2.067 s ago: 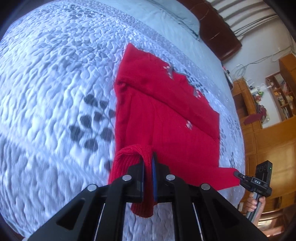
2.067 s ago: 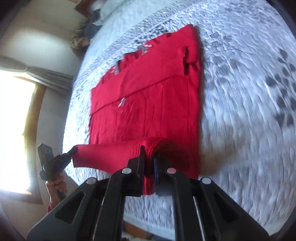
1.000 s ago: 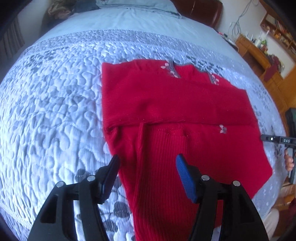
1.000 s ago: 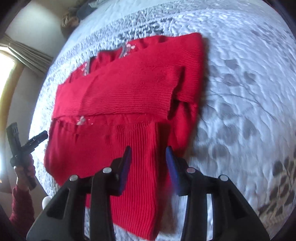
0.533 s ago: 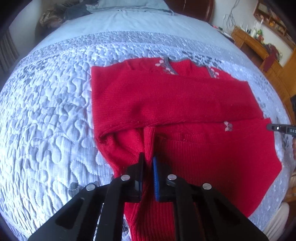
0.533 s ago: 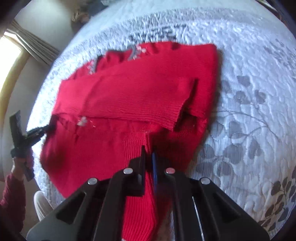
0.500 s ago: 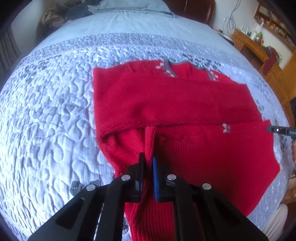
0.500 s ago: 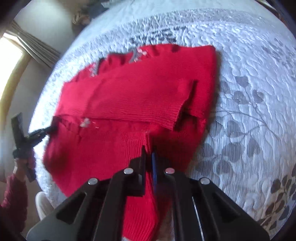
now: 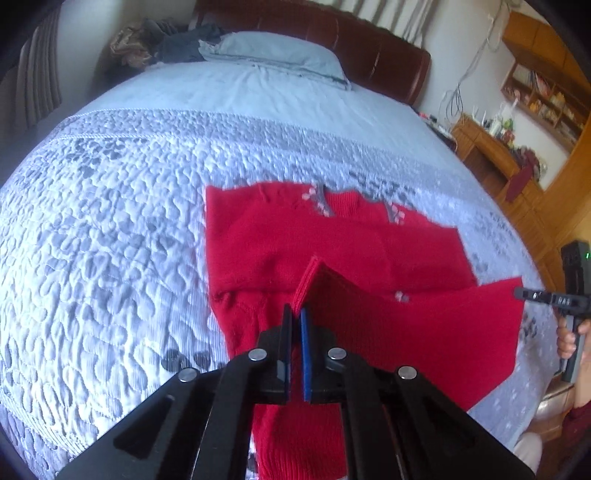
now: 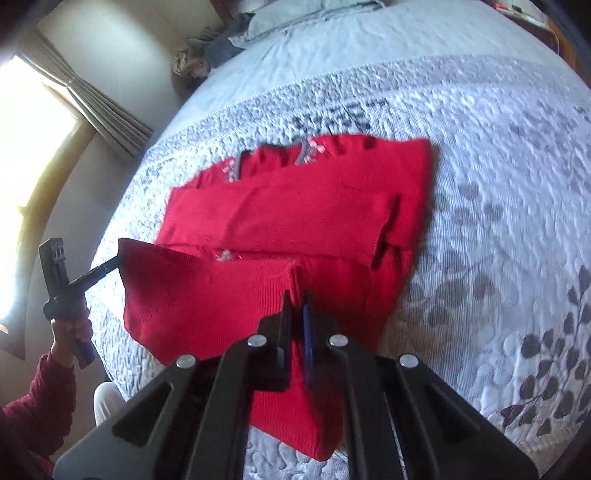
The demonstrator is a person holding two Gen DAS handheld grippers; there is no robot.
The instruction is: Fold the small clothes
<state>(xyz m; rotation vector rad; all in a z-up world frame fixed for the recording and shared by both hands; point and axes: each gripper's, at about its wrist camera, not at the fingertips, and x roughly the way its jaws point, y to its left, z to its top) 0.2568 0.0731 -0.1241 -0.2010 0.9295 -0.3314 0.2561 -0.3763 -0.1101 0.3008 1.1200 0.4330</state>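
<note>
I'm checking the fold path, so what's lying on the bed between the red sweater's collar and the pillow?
Nothing: both wrist views show only bare quilt and sheet between the red sweater and the pillow.

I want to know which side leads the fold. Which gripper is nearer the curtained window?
Left. The left gripper pinches the red sweater at the hem corner on the side of the curtained window; the right gripper clamps the hem on the far side, away from it.

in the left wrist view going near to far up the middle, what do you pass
left gripper shut on the lifted hem → red sweater → grey patterned quilt → plain blue sheet → pillow → dark wooden headboard
</note>
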